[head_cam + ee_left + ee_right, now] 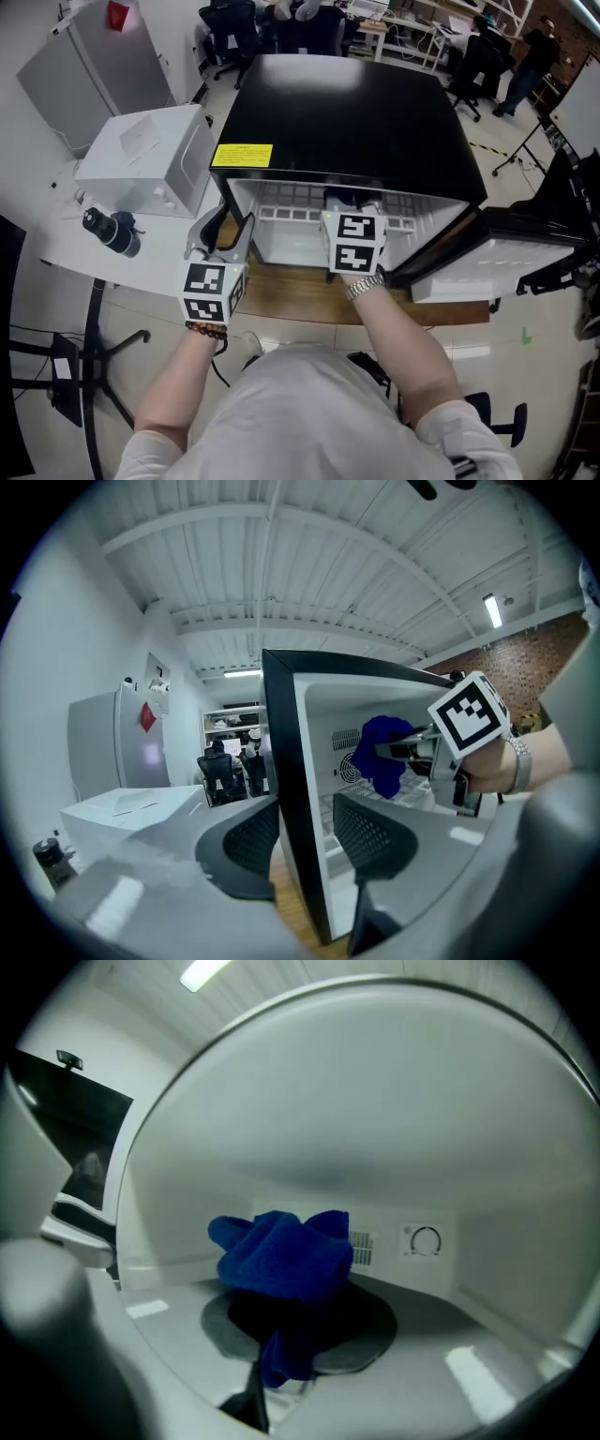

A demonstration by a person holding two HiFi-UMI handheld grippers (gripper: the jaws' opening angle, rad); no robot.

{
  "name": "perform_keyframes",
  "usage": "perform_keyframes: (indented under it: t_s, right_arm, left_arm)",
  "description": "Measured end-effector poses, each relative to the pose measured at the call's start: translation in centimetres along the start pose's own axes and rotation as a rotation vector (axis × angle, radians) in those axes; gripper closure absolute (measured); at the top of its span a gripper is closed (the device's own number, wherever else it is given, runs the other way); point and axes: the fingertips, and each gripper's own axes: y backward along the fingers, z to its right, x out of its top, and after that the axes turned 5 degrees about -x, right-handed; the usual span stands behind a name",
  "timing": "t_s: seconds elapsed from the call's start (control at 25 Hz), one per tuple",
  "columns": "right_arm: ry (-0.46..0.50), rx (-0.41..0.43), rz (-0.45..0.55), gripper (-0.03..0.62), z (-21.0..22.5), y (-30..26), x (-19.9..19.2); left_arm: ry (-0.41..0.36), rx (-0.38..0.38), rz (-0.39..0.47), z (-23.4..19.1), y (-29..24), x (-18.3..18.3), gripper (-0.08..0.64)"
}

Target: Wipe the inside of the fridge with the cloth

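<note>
Two claws share the work at the small black fridge, which sits on a wooden desk with its door swung open to the right. The left claw stands about half open astride the front edge of the fridge's left wall. Its outer pad looks to lie against the black side, while a sliver of white lining shows beside the inner pad, so it seems to rest there loosely rather than clamp. I judge its job is to steady the light cabinet so that rubbing inside does not push it across the desk. The right claw reaches in through the opening, its jaws pinched almost together on a blue cloth that bunches out beyond the tips in a loose wad. Gripping it by one end leaves soft fabric, not hard jaw, in front to meet the walls. The cloth hangs in the upper part of the compartment, above the wire shelf and towards the far wall, where a vent grille and a round dial sit. Whether it touches any surface I cannot tell. The white lining gives no sign of how much has been wiped. The next stroke will need the wad pressed flat against a wall.
</note>
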Motion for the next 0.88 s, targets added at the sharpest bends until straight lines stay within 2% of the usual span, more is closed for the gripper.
perform_keyframes:
  t_s: [0.24, 0.44, 0.64, 0.88]
  right_arm:
    - [-0.041, 0.153, -0.007, 0.506, -7.9, -0.2, -0.1]
    - [-0.061, 0.220, -0.056, 0.506, -11.9, -0.4, -1.9]
    - [-0.042, 0.213, -0.104, 0.506, -13.2, -0.8, -4.3]
    - [-0.003, 0.163, -0.100, 0.506, -11.4, -0.4, -4.3]
  left_arm:
    - [-0.007, -0.029, 0.004, 0.1, 0.2, 0.0, 0.388]
    - [-0.031, -0.055, 0.001, 0.1, 0.4, -0.4, 0.394]
    - [-0.041, -0.076, 0.008, -0.1, 0.5, -0.3, 0.406]
    - [-0.037, -0.084, 0.008, -0.1, 0.6, -0.3, 0.410]
